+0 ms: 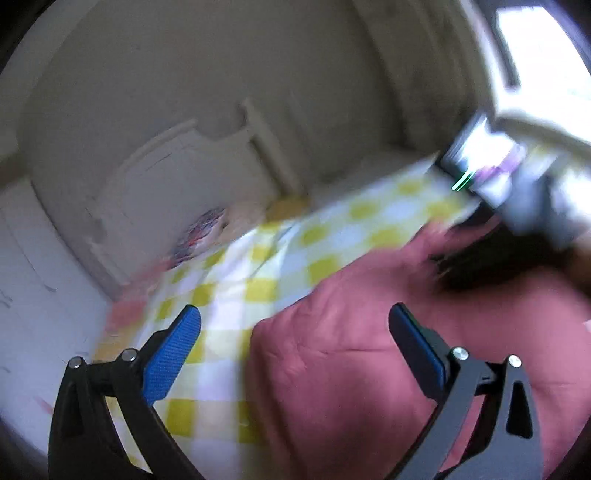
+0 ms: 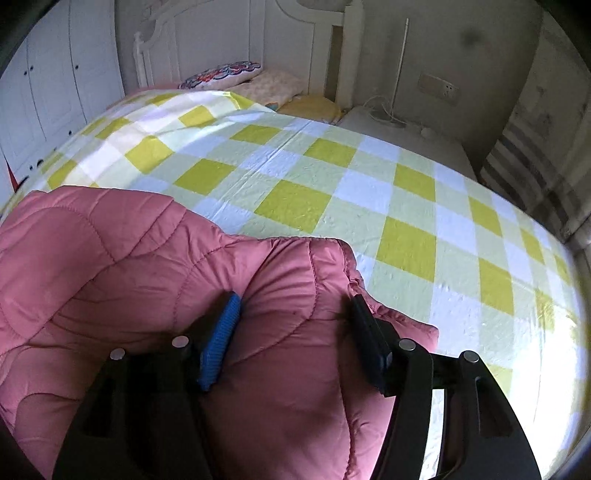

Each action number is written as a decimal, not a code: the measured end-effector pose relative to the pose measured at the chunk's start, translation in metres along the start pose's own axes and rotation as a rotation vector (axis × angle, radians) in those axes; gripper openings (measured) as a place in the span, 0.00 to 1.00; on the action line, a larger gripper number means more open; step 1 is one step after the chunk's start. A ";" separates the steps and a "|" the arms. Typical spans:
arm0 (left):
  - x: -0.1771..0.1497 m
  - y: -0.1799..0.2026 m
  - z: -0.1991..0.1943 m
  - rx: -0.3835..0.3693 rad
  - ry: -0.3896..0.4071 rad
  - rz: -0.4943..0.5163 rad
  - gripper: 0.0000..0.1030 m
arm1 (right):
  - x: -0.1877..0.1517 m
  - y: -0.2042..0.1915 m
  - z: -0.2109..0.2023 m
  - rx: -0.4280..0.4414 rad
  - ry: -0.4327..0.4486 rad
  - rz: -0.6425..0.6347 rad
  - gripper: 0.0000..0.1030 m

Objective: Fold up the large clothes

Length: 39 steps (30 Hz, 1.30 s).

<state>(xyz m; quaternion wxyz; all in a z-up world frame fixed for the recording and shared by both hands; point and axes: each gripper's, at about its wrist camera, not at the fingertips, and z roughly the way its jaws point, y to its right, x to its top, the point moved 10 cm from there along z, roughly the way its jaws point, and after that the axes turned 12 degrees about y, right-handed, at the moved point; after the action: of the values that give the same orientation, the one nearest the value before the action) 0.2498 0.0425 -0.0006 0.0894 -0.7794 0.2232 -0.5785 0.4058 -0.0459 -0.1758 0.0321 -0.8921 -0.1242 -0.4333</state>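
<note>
So the pink quilted jacket [image 2: 155, 280] lay bunched on the near part of the bed, over a yellow, white and pale-green checked sheet [image 2: 332, 192], its puffy stitched panels creased and a thick fold humped up at the near edge. The right gripper [image 2: 291, 328] had that padded fold wedged between its half-spread fingers, the blue pad [image 2: 219, 343] pressing into the fabric on the left and the dark finger against it on the right. In the blurred left view, the left gripper [image 1: 295, 336] hung wide open above the jacket's left edge, holding nothing. Far off, patterned pillows [image 2: 236, 79] sat by the white headboard [image 2: 221, 33].
</note>
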 end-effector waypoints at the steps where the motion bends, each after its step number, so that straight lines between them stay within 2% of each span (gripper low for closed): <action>1: 0.000 0.005 -0.013 -0.056 0.011 -0.046 0.98 | 0.000 0.000 -0.004 -0.001 0.001 0.004 0.56; 2: -0.006 0.007 -0.015 -0.056 -0.007 -0.042 0.98 | 0.000 0.000 -0.005 -0.003 0.003 0.006 0.56; 4: -0.048 0.010 0.006 0.014 -0.131 0.034 0.98 | 0.000 -0.001 -0.008 -0.015 0.004 -0.001 0.56; 5: -0.067 0.014 0.016 -0.003 -0.173 0.026 0.98 | 0.001 -0.002 -0.011 -0.036 0.005 -0.014 0.57; 8: -0.104 0.010 0.035 -0.144 -0.210 -0.232 0.98 | 0.008 -0.014 -0.031 -0.110 0.011 -0.112 0.58; 9: -0.107 0.007 0.035 -0.162 -0.208 -0.270 0.98 | 0.013 -0.021 -0.047 -0.106 0.038 -0.126 0.58; 13: -0.110 -0.002 0.031 -0.150 -0.167 -0.328 0.98 | 0.015 -0.047 -0.132 0.017 0.230 -0.039 0.58; 15: -0.110 -0.005 0.031 -0.140 -0.154 -0.332 0.98 | -0.005 -0.057 -0.158 0.063 0.269 -0.039 0.58; 16: -0.110 -0.005 0.031 -0.139 -0.152 -0.333 0.98 | -0.025 -0.065 -0.163 0.081 0.257 -0.062 0.58; 18: -0.110 -0.006 0.030 -0.134 -0.142 -0.337 0.98 | -0.063 -0.079 -0.152 0.093 0.186 -0.126 0.59; 19: -0.110 -0.006 0.029 -0.130 -0.148 -0.339 0.98 | -0.077 -0.081 -0.148 0.051 0.206 -0.156 0.60; 22: -0.101 -0.002 0.020 -0.093 -0.197 -0.264 0.98 | -0.082 -0.085 -0.148 0.008 0.241 -0.161 0.60; 23: -0.089 -0.009 0.011 -0.038 -0.205 -0.223 0.98 | -0.081 -0.087 -0.149 -0.003 0.234 -0.173 0.61; 24: -0.077 -0.016 0.003 0.010 -0.194 -0.208 0.98 | -0.079 -0.090 -0.149 -0.011 0.229 -0.192 0.61; 25: -0.056 -0.026 -0.009 0.048 -0.146 -0.215 0.98 | -0.078 -0.093 -0.150 -0.012 0.227 -0.205 0.61; 28: -0.007 -0.031 -0.020 0.030 -0.043 -0.227 0.98 | -0.079 -0.094 -0.152 -0.003 0.238 -0.187 0.61; 30: 0.004 -0.026 -0.003 0.049 -0.055 -0.173 0.98 | -0.082 -0.093 -0.154 0.010 0.249 -0.167 0.61; 31: 0.003 -0.023 0.011 0.051 -0.081 -0.153 0.98 | -0.083 -0.092 -0.156 0.015 0.249 -0.160 0.61; 34: -0.049 -0.007 0.080 0.054 -0.281 -0.073 0.98 | -0.083 -0.090 -0.159 0.029 0.243 -0.153 0.62; 35: -0.068 0.000 0.100 0.026 -0.284 -0.072 0.98 | -0.084 -0.088 -0.160 0.034 0.238 -0.151 0.62; 37: -0.078 -0.006 0.105 0.007 -0.280 -0.181 0.98 | -0.080 -0.085 -0.167 0.033 0.212 -0.160 0.64; 39: -0.078 -0.012 0.102 0.016 -0.272 -0.194 0.98 | -0.073 -0.084 -0.184 0.044 0.217 -0.139 0.64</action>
<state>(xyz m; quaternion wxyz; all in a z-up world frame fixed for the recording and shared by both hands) 0.3305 0.0765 -0.0948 0.0686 -0.8677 0.1280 -0.4753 0.2002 -0.0094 -0.1224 0.0347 -0.8281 -0.1910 -0.5259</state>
